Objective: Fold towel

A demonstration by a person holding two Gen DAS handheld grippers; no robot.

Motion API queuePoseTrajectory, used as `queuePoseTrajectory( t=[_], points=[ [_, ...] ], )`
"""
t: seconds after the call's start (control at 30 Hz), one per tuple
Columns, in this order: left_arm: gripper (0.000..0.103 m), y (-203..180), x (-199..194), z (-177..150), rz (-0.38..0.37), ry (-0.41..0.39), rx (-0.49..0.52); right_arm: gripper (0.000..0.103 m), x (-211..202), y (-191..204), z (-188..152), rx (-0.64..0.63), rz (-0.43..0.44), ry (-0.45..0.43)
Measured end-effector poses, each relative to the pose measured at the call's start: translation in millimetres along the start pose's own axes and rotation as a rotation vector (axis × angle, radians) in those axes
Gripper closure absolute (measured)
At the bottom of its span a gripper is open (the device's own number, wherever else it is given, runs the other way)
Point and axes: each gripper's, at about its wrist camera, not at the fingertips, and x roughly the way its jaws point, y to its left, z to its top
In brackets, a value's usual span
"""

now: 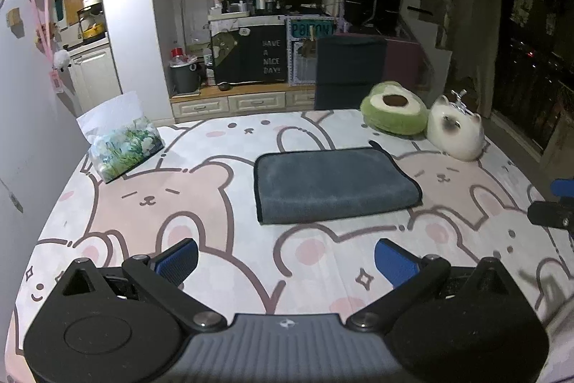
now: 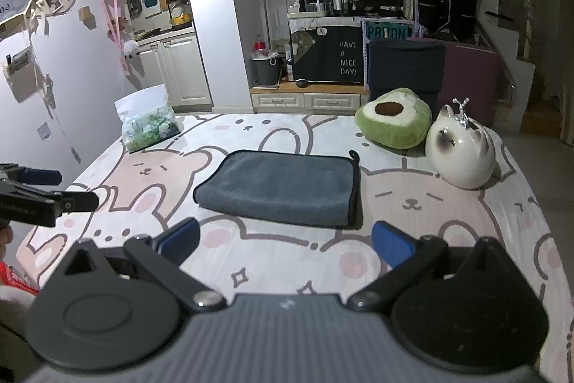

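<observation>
Grey towel (image 1: 333, 185) seen folded flat on sheet (image 1: 150, 203), untouched. Left gripper (image 1: 285, 261) and right gripper (image 2: 285, 244) both held spread, empty, near of towel.

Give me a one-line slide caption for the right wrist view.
Open right gripper hovers short of a folded grey towel on the cartoon bedsheet, avocado cushion and cat cushion beyond.

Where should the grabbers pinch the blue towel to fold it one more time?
Probably the towel right-hand corners near the black loop: the layers end there, the left side is a rounded fold. Come in low from the right.
</observation>
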Motion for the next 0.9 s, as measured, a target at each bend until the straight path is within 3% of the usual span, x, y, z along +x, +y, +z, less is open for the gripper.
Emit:
queuePoseTrajectory(
  t=[0.43,0.9],
  points=[
    [0.0,5.6,0.1,-30.1,-0.052,-0.002,-0.036,0.0,-13.5,-0.6,-36.5,-0.008,0.01,-0.004],
    [0.0,3.4,-2.2,-34.5,-0.067,-0.021,-0.011,0.0,-11.5,-2.7,-39.0,-0.011,-0.003,-0.003]
  ],
)
